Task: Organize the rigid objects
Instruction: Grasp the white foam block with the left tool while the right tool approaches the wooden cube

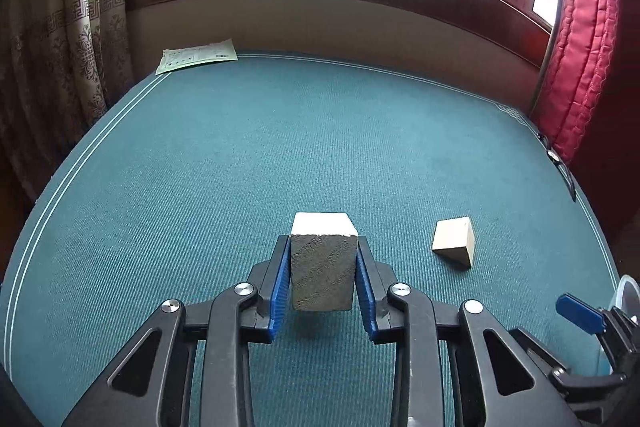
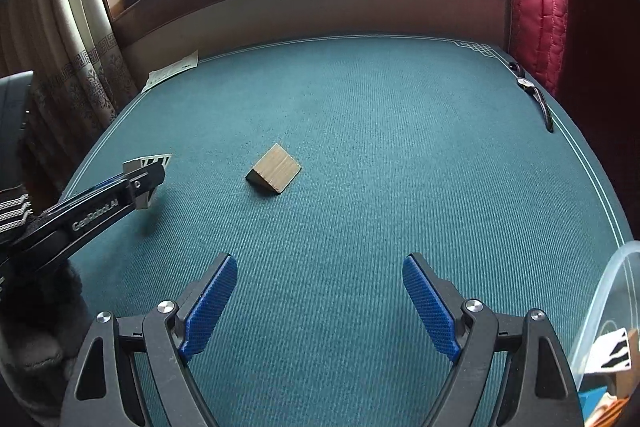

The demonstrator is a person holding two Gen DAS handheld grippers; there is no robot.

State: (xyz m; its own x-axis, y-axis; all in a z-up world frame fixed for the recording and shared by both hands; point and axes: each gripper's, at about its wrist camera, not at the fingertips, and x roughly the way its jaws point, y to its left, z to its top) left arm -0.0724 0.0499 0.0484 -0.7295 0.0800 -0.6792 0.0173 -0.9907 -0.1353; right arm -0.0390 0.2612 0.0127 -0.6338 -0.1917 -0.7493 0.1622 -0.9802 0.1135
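My left gripper (image 1: 323,259) is shut on a pale wooden block (image 1: 323,267), its blue pads pressed on both sides, and holds it just above the green table mat (image 1: 240,155). A wooden wedge (image 1: 454,241) lies on the mat to its right. In the right wrist view the same wedge (image 2: 274,169) lies ahead of my right gripper (image 2: 318,291), whose jaws stand wide open with nothing between them. The left gripper (image 2: 140,183) reaches in from the left there, the block showing at its tip (image 2: 148,159).
A clear plastic container (image 2: 604,303) stands at the right edge, with striped and wooden pieces inside. A paper sheet (image 1: 196,55) lies at the far left corner of the mat. A dark strap with a metal clasp (image 2: 532,93) lies along the right edge. Curtains and a window ledge bound the far side.
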